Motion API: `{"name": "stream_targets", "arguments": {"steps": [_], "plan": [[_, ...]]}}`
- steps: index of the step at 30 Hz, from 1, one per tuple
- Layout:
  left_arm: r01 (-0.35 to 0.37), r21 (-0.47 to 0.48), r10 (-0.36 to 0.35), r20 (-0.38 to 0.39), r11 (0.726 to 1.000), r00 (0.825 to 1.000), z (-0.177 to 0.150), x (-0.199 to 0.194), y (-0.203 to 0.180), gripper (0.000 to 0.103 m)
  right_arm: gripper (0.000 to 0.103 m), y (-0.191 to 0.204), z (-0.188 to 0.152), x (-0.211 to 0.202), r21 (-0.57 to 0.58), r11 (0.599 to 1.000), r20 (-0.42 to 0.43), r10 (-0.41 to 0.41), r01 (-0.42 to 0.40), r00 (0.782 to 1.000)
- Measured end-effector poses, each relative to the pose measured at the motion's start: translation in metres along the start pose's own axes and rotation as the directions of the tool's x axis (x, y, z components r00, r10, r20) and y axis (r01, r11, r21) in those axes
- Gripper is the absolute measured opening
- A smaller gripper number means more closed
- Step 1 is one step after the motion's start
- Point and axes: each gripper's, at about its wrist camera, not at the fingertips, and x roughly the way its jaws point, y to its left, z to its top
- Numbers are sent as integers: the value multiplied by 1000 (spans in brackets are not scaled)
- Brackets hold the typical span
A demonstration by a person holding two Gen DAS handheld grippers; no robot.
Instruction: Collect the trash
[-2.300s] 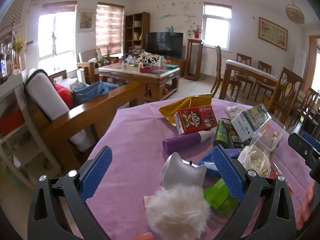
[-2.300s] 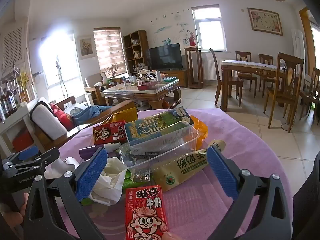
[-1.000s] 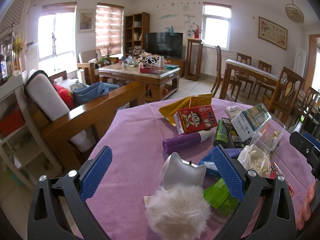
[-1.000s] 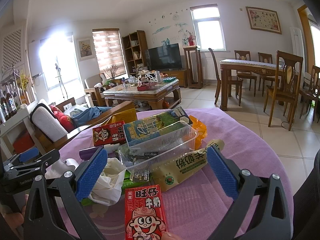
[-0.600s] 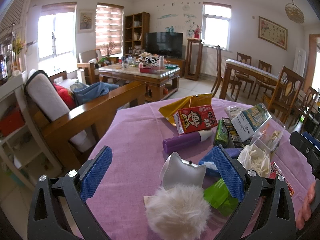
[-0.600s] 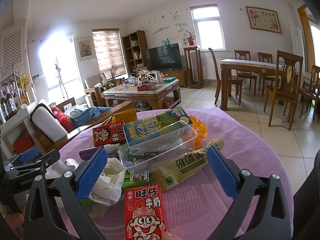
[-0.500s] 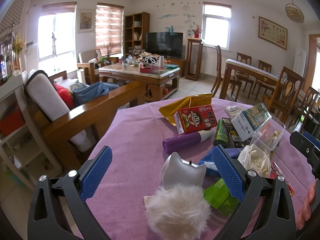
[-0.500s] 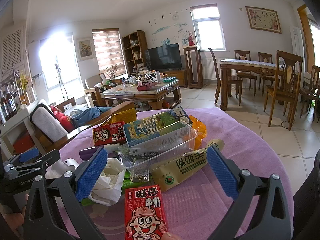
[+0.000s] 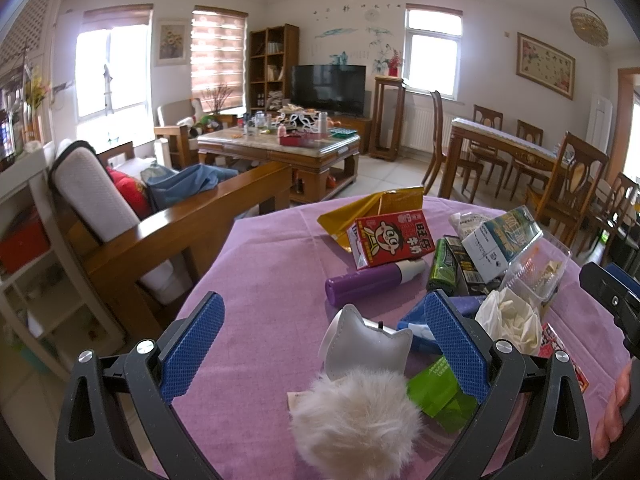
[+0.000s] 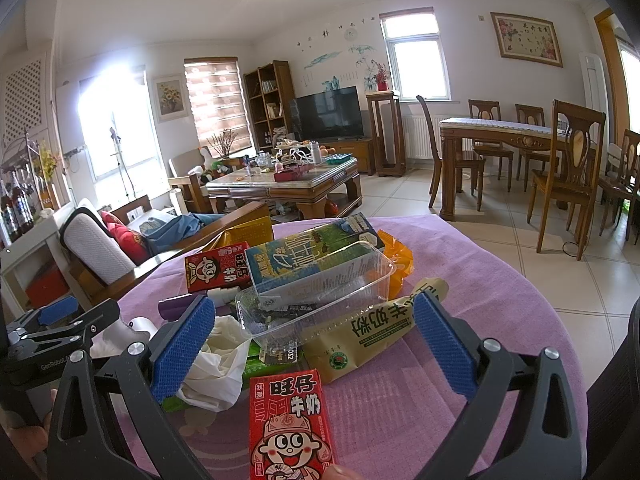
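Both tongs are held wide and empty over the counter (image 10: 460, 280). The red carton (image 10: 290, 424) lies flat just ahead of the right tongs (image 10: 312, 344), between the jaws and low in the gap, its long axis running straight away from them. The left tongs (image 9: 324, 354) are set well to its left, behind a fur ball (image 9: 356, 420); the right is judged nearer.

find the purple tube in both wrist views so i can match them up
Left wrist: the purple tube lies centre frame on the purple tablecloth, just below the red milk carton.
Right wrist: only its end shows at left, behind the blue left pad.
Shared landmark: that red milk carton, touching the tube's white cap end.
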Motion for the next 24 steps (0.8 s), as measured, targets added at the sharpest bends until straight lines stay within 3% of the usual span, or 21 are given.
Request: {"name": "stream_targets", "arguments": {"steps": [24], "plan": [[8,-4,-8,0,1000,1000,0,-1,-1,99,98,0,0,0,6,1000,3,-2,2,1000]]}}
